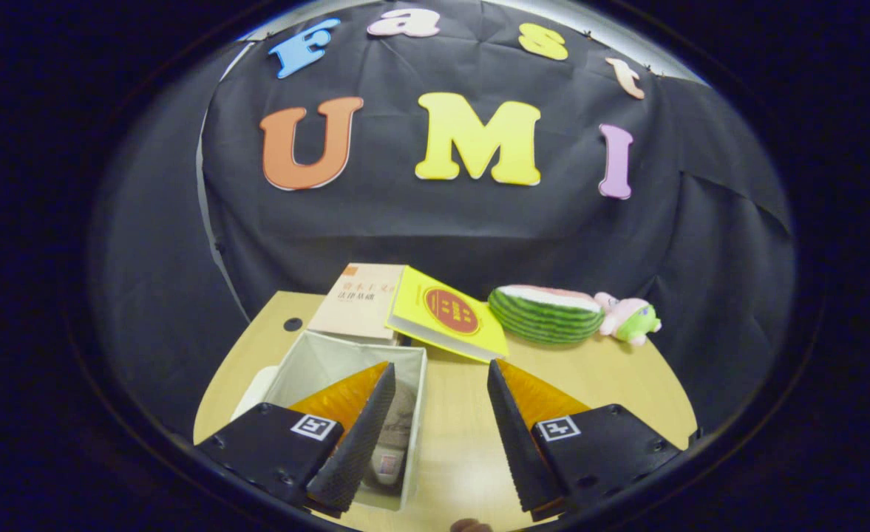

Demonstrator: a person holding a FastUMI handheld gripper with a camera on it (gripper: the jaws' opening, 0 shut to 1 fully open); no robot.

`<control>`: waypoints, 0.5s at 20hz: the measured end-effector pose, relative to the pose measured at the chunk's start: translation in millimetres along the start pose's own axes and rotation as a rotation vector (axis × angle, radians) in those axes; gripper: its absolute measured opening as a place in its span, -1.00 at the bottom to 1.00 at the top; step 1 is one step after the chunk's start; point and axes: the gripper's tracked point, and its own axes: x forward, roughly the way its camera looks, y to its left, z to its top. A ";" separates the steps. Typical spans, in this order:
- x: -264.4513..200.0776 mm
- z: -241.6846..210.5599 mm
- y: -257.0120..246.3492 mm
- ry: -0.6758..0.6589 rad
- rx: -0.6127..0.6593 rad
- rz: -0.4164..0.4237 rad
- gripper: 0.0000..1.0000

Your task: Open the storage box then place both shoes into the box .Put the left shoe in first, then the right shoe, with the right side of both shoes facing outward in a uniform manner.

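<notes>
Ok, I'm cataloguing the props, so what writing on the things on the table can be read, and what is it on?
Nothing reads clearly enough to quote.
Beige book: dark characters on the cover, too blurred to read.
Yellow book: red round emblem with characters, too small.
Shoe in the storage box: a small tag, unreadable.
Gripper, open by the box: square coded markers, no words.

Pale book (357,301): printed title characters, too small to read. Yellow book (446,325): round red emblem, wording illegible. Gripper (440,367), fingers spread apart and holding nothing, bears a square black-and-white marker (314,426) on each finger base.
</notes>
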 end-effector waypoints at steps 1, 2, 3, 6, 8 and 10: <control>-10.1 9.7 -4.8 -0.035 0.005 0.002 0.67; -21.2 22.0 -8.6 -0.073 0.011 0.008 0.67; -32.6 31.6 -13.2 -0.108 0.017 0.016 0.67; -73.9 56.4 -22.6 -0.205 0.050 0.076 1.00; -92.4 62.9 -43.5 -0.236 0.062 0.047 1.00; -109.8 69.8 -58.7 -0.285 0.058 0.027 1.00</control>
